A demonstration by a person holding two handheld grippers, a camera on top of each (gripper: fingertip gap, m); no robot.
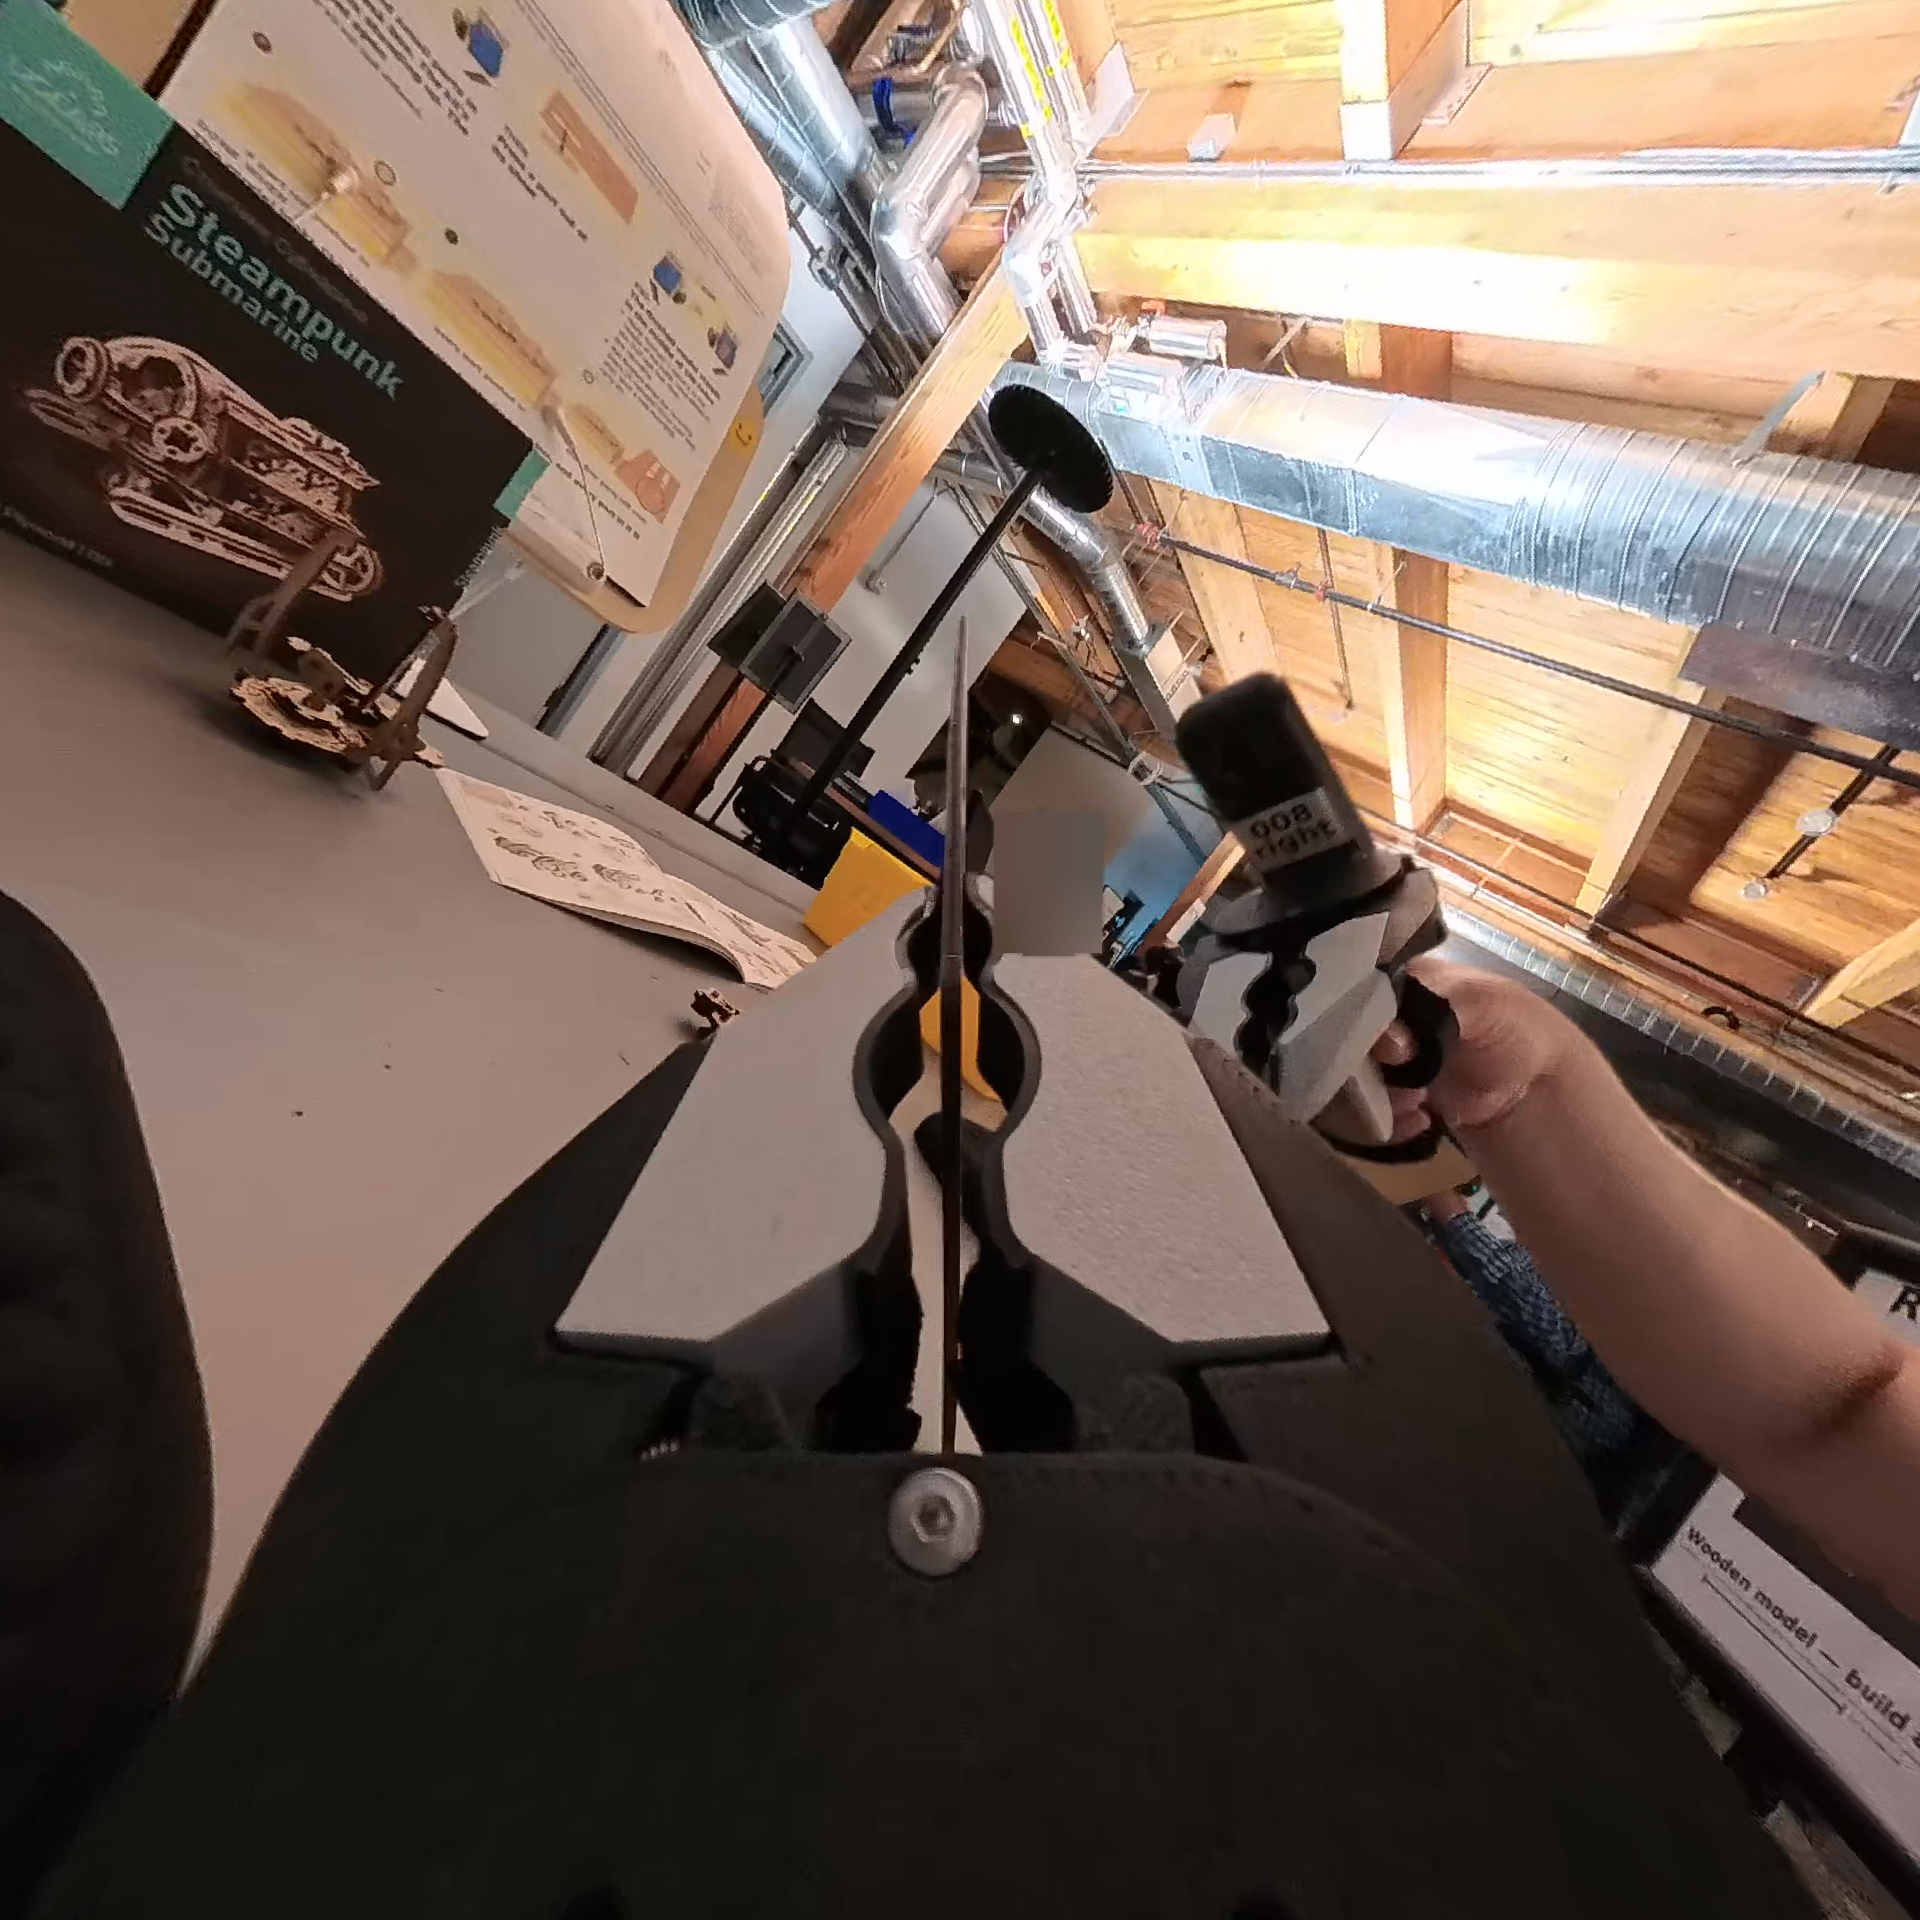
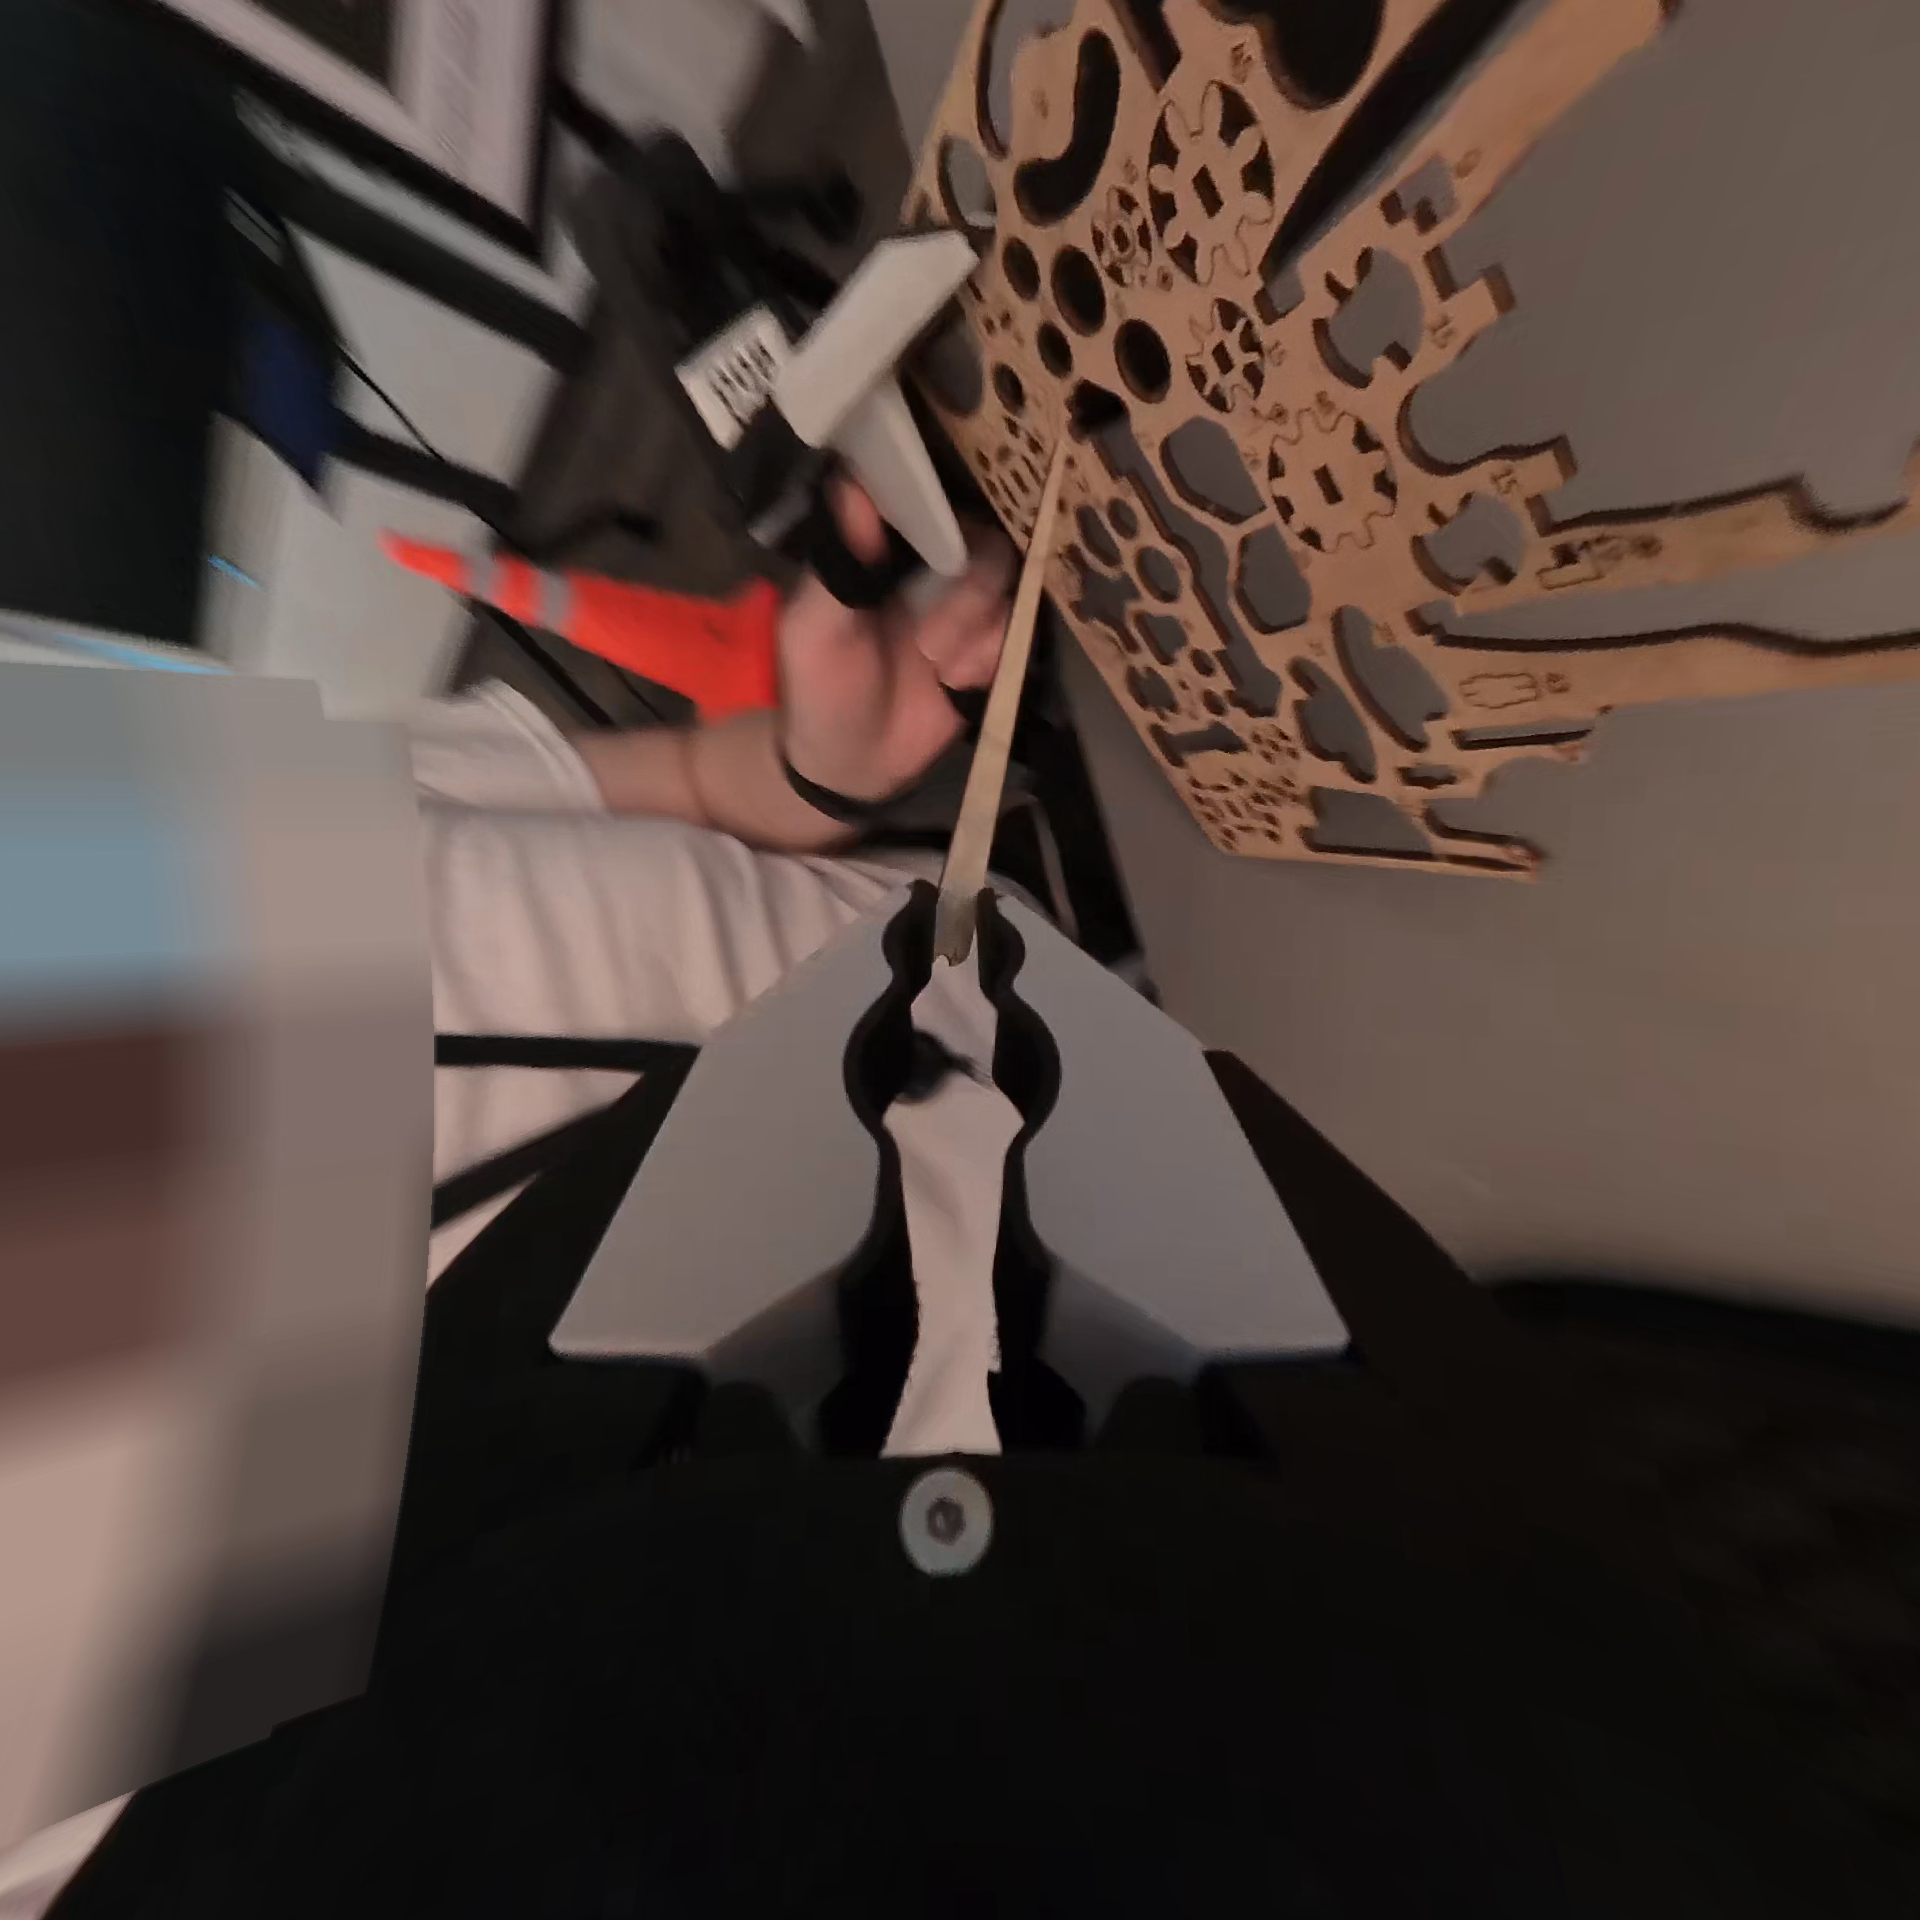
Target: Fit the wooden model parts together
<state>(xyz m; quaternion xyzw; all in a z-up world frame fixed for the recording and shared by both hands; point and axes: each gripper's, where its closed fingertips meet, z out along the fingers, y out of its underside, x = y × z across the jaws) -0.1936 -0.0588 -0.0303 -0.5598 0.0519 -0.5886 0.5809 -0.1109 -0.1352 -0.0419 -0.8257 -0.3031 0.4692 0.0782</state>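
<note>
- Left wrist view: left gripper (image 1: 948,935) is clamped on an edge-on laser-cut plywood sheet (image 1: 954,831).
- Right gripper (image 2: 954,940) pinches a wooden stick (image 2: 1013,665) whose tip touches the sheet.

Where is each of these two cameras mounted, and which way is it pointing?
Left wrist view: sits on the left gripper, tilted up over the table toward ceiling ducts; shows its own fingers clamping a thin sheet edge-on, plus the right gripper and a hand.
Right wrist view: sits on the right gripper, facing the flat of the sheet; shows its fingers gripping a stick, plus the left gripper.
Shared: the sheet and both grippers.
</note>
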